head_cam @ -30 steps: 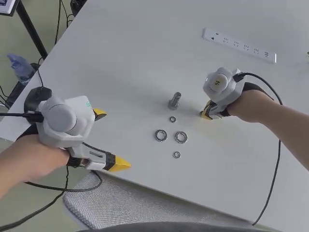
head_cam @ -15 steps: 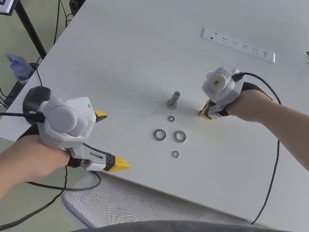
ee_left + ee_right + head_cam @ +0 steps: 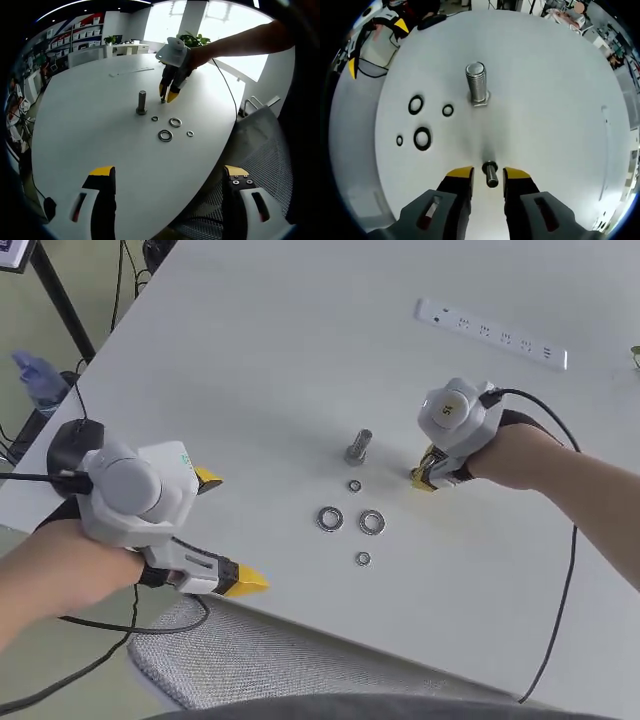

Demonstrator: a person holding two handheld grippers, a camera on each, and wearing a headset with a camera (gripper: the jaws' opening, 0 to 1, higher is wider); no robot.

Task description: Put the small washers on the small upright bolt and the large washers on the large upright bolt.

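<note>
1. The right gripper (image 3: 488, 172) brackets the small upright bolt (image 3: 490, 176) on the white table (image 3: 250, 360), with its jaws slightly parted and a sliver of gap on each side.
2. The left gripper (image 3: 169, 170) hangs at the table's near edge, jaws spread wide and empty.
3. Two large washers (image 3: 330, 518) and two small washers (image 3: 355, 485) lie flat near the large upright bolt (image 3: 477, 84).

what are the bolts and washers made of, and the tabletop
Large bolt and small bolt: likely steel, bare silvery-grey with bright glints. Washers: probably the same metal, shiny grey rings. Tabletop: smooth matte white, perhaps laminate; the look leaves it open.
</note>
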